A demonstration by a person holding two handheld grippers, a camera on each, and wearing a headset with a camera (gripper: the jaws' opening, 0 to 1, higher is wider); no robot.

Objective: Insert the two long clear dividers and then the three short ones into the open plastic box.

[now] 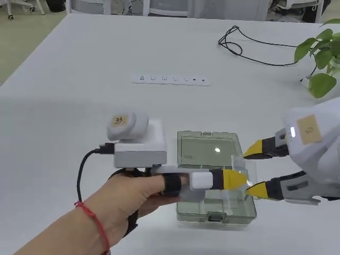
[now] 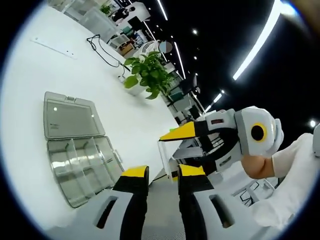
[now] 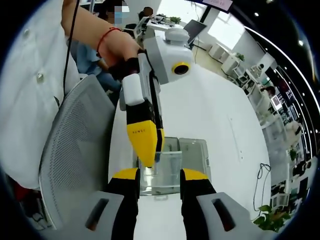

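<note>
The clear plastic box (image 1: 212,218) lies open on the white table, its lid (image 1: 207,147) folded back; in the left gripper view the box (image 2: 75,167) shows dividers standing in its base. Above its right end hangs a small clear divider (image 1: 243,169). My left gripper (image 1: 247,182) reaches in from the left, its yellow tips pinched on one corner. My right gripper (image 1: 247,170) comes from the right with a jaw against each of two opposite edges. The right gripper view shows the divider (image 3: 162,172) face-on between my right gripper (image 3: 160,172), with the left gripper (image 3: 149,160) on it. From the left gripper (image 2: 163,171) the divider (image 2: 166,157) looks nearly edge-on.
A white power strip (image 1: 171,79) lies on the table beyond the box. A black cable (image 1: 249,50) loops at the back right beside a green plant (image 1: 321,58). A grey mesh chair (image 3: 75,150) stands by the table's near edge.
</note>
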